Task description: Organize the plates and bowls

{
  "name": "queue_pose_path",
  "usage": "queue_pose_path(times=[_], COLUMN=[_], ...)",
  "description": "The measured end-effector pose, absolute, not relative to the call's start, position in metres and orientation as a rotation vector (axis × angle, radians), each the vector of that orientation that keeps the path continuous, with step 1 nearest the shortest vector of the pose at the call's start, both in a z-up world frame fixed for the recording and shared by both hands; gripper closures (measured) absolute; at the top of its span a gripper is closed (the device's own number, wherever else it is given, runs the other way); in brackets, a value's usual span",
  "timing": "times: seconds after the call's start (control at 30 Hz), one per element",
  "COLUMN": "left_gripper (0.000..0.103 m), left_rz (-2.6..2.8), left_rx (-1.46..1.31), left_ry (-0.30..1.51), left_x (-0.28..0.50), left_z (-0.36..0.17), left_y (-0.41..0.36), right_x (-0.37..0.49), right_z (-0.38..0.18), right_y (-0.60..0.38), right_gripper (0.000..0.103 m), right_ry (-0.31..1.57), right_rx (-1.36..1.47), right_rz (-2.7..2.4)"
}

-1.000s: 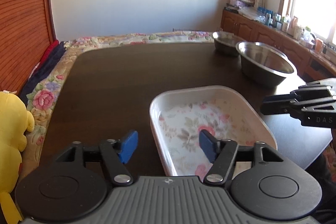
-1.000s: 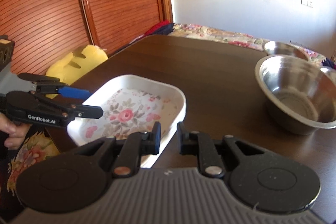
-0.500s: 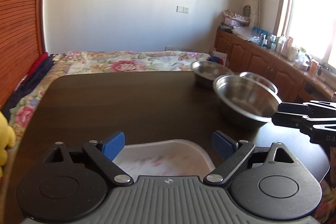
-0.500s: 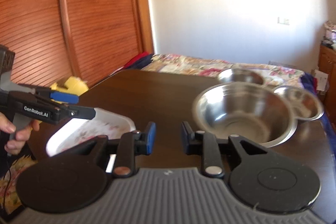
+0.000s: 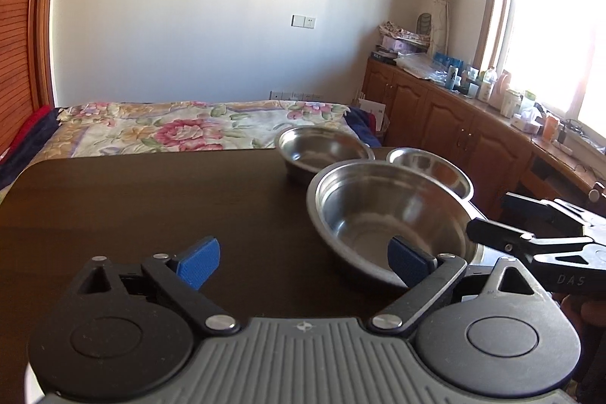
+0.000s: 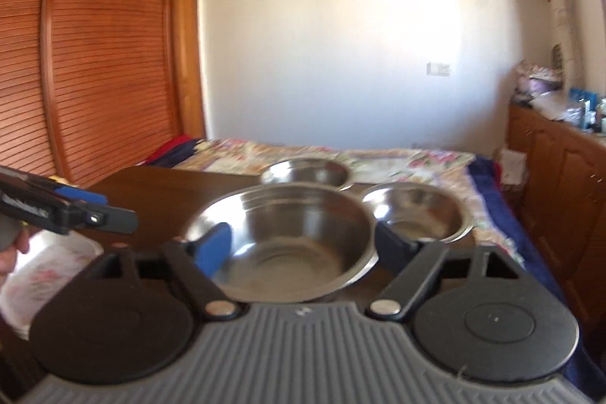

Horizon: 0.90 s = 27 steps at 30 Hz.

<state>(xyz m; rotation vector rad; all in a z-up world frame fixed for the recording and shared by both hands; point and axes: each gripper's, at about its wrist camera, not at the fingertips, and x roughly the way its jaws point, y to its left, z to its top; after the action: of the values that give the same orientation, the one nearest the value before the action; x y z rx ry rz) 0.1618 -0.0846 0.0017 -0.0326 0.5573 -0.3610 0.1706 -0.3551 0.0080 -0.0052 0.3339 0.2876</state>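
Three steel bowls stand on the dark wooden table [image 5: 151,199]. The large bowl [image 5: 386,211] is nearest, with a mid-size bowl [image 5: 322,148] behind it and a small bowl [image 5: 431,167] to its right. My left gripper [image 5: 305,258] is open and empty, its right finger by the large bowl's near rim. My right gripper [image 6: 305,241] is open, its fingers spread on either side of the large bowl [image 6: 284,237] without holding it. The white floral dish [image 6: 45,271] lies at the lower left of the right wrist view.
A floral bedspread [image 5: 181,127] lies beyond the table's far edge. Wooden cabinets [image 5: 454,124] with bottles on top run along the right under a window. Slatted wooden doors [image 6: 94,63] stand at the left.
Both grippers tilted up and moved forward toward the bowls. The floral dish left the left wrist view. My right gripper opened wide around the large bowl.
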Motion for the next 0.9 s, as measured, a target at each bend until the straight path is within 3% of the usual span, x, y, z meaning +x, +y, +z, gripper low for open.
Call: queue_pose_path(times=[0.47, 0.67, 0.73, 0.9], left_gripper=[0.01, 0.033, 0.05, 0.056], left_rz=[-0.357, -0.353, -0.349, -0.355], left_rx=[-0.044, -0.042, -0.056, -0.041], left_ry=[0.597, 0.619, 0.637, 0.642], left_x=[0.188, 0.195, 0.198, 0.201], left_z=[-0.012, -0.018, -0.019, -0.021], left_y=[-0.117, -0.123, -0.123, -0.128], right_x=[0.205, 0.208, 0.209, 0.214], right_z=[-0.011, -0.016, -0.015, -0.016], right_y=[-0.367, -0.368, -0.369, -0.37], right_gripper=[0.015, 0.02, 0.023, 0.038], right_ry=[0.362, 0.383, 0.379, 0.398], right_rx=[0.027, 0.034, 0.036, 0.043], right_rz=[0.293, 0.305, 0.307, 0.301])
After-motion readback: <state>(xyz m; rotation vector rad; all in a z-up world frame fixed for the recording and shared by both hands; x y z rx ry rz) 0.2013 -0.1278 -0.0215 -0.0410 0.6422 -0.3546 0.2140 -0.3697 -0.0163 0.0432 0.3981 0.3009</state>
